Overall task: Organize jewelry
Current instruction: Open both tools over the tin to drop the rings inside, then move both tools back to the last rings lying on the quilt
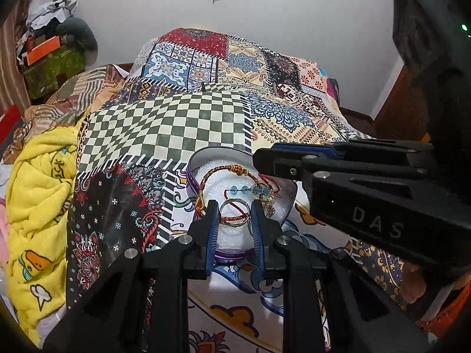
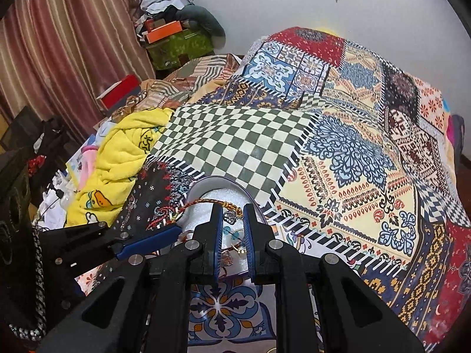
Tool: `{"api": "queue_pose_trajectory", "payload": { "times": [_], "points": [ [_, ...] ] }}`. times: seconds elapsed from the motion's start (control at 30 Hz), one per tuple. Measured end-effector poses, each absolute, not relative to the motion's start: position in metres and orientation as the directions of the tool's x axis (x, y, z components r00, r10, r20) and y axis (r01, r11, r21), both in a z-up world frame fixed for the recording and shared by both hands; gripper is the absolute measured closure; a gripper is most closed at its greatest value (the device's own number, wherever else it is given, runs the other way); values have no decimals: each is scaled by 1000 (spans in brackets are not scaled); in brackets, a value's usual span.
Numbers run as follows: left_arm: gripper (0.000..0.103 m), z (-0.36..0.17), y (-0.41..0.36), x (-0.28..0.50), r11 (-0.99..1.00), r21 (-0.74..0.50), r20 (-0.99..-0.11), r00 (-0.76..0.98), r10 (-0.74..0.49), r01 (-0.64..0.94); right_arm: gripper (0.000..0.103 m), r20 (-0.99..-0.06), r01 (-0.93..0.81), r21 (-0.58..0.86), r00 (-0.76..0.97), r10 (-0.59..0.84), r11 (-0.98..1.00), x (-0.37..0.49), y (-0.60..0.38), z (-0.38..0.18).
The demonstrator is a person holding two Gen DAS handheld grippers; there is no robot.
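My left gripper [image 1: 234, 214] stands parted around a silver-and-gold bangle [image 1: 234, 213], pads beside it, grip unconfirmed. My right gripper [image 2: 232, 219] stands parted over a silver pendant [image 2: 230, 216], not clamped. Both pieces lie in the purple-rimmed jewelry tin [image 1: 194, 164], with a braided bracelet [image 1: 215, 173] beyond, on the patchwork bedspread [image 1: 164, 129].

— Where's the left gripper [image 1: 234, 211]?
— Low centre in its own view, fingers pointing toward 12 o'clock, jaws parted a little.
— And the right gripper [image 2: 232, 220]?
— Same pose in its own view, jaws narrowly apart. In the left view it enters from 3 o'clock, reaching toward 9.
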State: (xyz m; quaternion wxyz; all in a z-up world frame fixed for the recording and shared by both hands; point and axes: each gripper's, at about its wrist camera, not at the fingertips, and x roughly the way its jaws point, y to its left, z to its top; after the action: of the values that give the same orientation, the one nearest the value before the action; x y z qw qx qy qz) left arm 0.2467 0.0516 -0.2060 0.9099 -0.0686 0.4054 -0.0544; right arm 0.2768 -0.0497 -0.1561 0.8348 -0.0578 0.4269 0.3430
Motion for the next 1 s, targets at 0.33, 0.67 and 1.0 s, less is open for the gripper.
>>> {"api": "queue_pose_trajectory", "payload": {
  "times": [0.33,0.67,1.0],
  "points": [
    [76,-205,54,242,984,-174,-743,651,-156,37,77,-763,-627,199,383,520,753,272,-48,-155],
    [73,-190,56,231,984,-176,-734,665,-138,11,61,-725,-560,187,476,498,807,254,-89,-134],
    [64,-180,35,213,985,-159,-728,667,-159,61,61,-752,-451,149,526,397,880,229,-157,-143]
  ]
}}
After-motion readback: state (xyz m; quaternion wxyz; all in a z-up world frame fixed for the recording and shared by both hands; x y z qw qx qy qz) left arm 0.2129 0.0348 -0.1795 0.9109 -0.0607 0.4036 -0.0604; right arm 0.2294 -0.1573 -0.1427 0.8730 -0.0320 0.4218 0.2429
